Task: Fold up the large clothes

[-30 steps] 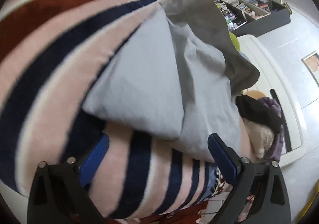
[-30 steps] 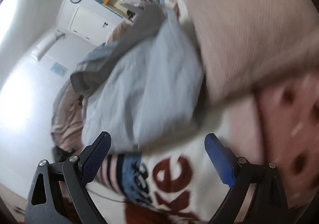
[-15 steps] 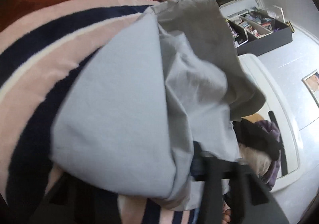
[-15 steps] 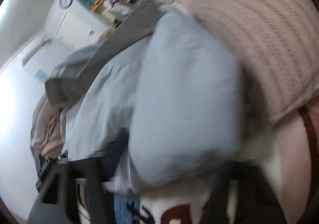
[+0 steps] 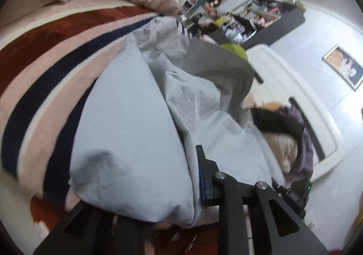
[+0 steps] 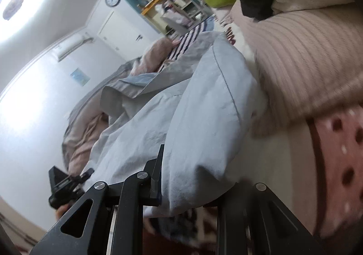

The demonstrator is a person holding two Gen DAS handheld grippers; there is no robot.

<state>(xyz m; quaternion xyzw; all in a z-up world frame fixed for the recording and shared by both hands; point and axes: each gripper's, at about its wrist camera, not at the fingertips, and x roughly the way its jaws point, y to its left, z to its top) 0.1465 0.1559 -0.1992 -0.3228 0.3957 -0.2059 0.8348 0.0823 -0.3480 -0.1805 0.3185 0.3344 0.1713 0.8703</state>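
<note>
Both tools grip the pale blue garment (image 5: 127, 132): our left tool (image 5: 158, 207) and right tool (image 6: 188, 200) each clamp a near corner, ready to carry the hem toward twelve o'clock across the striped blanket (image 5: 45, 55).

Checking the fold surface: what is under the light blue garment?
The garment lies on a striped blanket, with a ribbed beige cover beside it. Both grippers' near ends are draped by cloth, so whatever lies under that edge is hidden.

Striped blanket (image 5: 45, 50) — pale blue garment (image 5: 127, 132) and ribbed pink bedding (image 6: 306, 62) directly on it
</note>
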